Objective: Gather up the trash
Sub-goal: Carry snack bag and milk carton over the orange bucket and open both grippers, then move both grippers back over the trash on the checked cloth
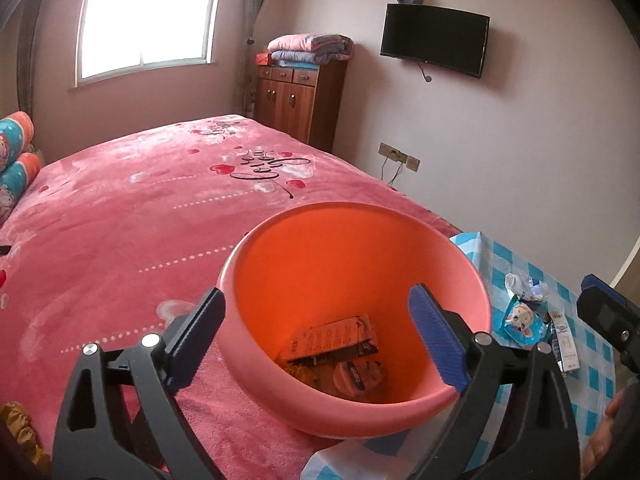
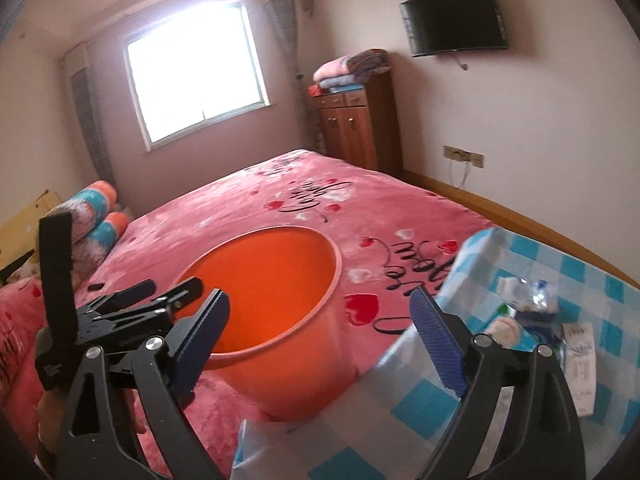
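Both grippers are standing wide open with nothing between their jaws: the left gripper (image 1: 316, 340) is hanging over the orange bin (image 1: 260, 248), the right gripper (image 2: 320, 340) is pointing between bin and checked cloth (image 2: 580, 272). Inside the bin, a packet (image 1: 332, 340) and a small tub (image 1: 360, 376) are already lying at the bottom. Beyond, on the cloth to the right, more trash is waiting: a blue wrapper (image 1: 520, 320), a crumpled white wad (image 1: 520, 282) and a receipt (image 2: 580, 364). A drop seems just finished; next, the right gripper likely needs swinging over the cloth and closing on one piece. Farther off, the pink bed (image 1: 120, 220) is stretching toward the window.
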A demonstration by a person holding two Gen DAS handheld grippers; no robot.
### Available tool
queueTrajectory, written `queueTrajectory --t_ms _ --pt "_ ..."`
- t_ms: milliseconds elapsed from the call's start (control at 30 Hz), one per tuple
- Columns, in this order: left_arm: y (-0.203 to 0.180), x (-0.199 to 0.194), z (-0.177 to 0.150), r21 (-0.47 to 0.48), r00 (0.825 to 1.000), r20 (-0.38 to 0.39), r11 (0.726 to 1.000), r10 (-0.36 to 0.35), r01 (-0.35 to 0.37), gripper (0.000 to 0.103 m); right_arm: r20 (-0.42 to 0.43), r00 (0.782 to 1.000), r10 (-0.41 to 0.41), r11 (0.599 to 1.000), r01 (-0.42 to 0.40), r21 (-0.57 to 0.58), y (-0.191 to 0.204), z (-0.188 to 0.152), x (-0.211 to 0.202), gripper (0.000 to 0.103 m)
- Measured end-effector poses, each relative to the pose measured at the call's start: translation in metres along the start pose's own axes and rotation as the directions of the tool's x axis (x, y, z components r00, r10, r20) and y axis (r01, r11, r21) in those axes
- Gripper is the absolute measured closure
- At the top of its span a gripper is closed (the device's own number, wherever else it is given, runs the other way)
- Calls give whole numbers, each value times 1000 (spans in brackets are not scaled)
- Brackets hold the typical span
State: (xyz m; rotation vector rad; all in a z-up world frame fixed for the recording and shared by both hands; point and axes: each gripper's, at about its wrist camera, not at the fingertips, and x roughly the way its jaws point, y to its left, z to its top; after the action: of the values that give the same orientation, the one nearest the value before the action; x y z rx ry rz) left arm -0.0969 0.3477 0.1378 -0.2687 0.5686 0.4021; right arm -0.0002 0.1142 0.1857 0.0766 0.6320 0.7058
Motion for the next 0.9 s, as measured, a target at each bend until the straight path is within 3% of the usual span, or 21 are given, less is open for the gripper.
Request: queueTrajectory --t_ms 900 --pt "-89 -27 -30 193 998 -7 980 -55 55 4 -29 985 -169 974 171 146 -60 -58 -62 8"
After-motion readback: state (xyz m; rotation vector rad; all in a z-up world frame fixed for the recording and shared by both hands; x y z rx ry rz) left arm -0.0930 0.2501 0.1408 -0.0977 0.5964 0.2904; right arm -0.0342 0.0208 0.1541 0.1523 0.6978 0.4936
